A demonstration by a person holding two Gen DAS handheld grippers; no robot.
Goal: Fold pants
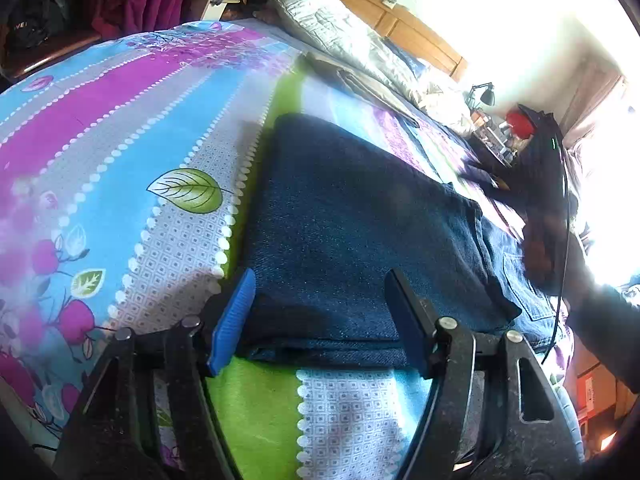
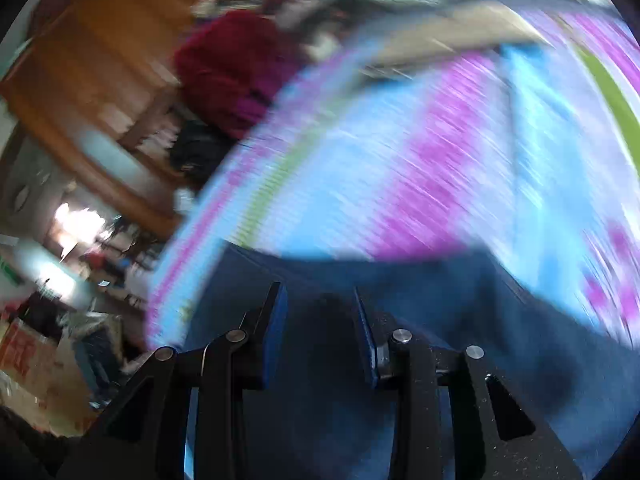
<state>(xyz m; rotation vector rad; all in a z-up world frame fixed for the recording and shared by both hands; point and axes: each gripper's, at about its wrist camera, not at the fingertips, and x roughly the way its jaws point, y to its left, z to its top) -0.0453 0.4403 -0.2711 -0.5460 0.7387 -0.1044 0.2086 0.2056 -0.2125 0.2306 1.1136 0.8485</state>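
Note:
Dark blue jeans (image 1: 352, 208) lie folded into a thick rectangle on a bed sheet (image 1: 120, 140) striped in blue, purple and green. My left gripper (image 1: 320, 280) is open, its blue-padded fingers (image 1: 234, 320) straddling the near folded edge of the jeans without pinching it. At the right, a person's dark sleeve (image 1: 600, 320) reaches over the waist end with its back pocket. The right wrist view is smeared by motion. There my right gripper (image 2: 317, 290) hovers open just above the jeans (image 2: 460, 320), with nothing clamped between its fingers.
Pale quilted bedding (image 1: 340, 28) and a wooden headboard (image 1: 380, 8) run along the bed's far side. A desk lamp (image 1: 484, 94) stands by a bright window. Red clothes (image 2: 236, 68), wooden furniture (image 2: 100, 60) and a cardboard box (image 2: 24, 360) lie beyond the bed edge.

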